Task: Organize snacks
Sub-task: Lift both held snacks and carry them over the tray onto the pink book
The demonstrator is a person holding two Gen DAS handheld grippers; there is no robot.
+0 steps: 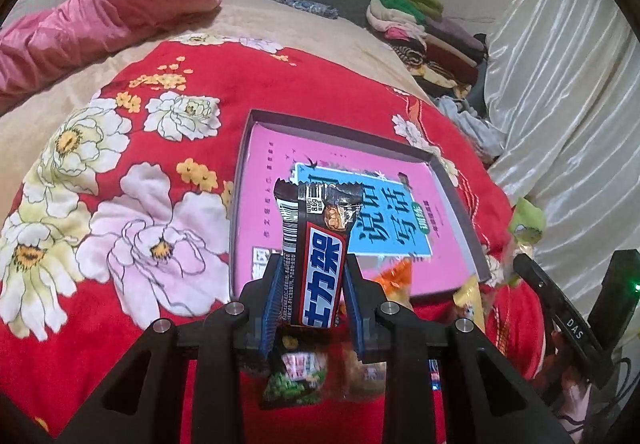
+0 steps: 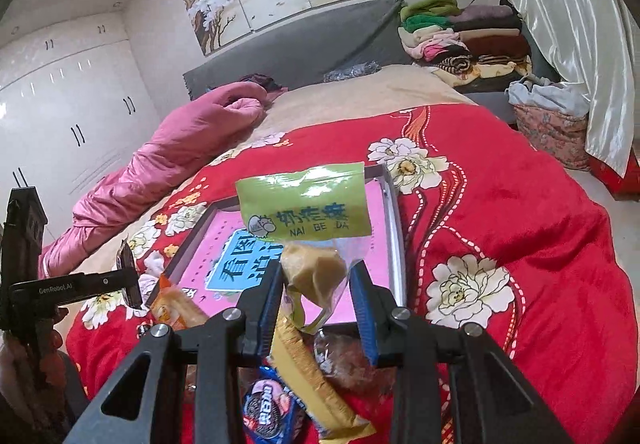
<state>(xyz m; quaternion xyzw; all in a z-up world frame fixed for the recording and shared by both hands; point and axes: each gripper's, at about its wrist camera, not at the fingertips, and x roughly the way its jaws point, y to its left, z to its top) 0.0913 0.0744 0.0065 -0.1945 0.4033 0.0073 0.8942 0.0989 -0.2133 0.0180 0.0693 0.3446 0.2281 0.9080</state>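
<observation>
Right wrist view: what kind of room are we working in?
Most likely a bedroom: a bed under a red floral blanket, a grey headboard, and white wardrobes along the wall.

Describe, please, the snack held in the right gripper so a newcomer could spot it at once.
On the red floral blanket lies a shallow box with a pink book. Just above it, the right gripper pinches a clear packet with a green header reading NAI GE DA, the only green-topped one.

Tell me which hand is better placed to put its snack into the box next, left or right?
Probably the left. The left gripper holds the chocolate bar, whose tip already overlaps the box's near part. The right gripper holds the green-labelled snack bag, also facing the box, so the difference is small.
</observation>
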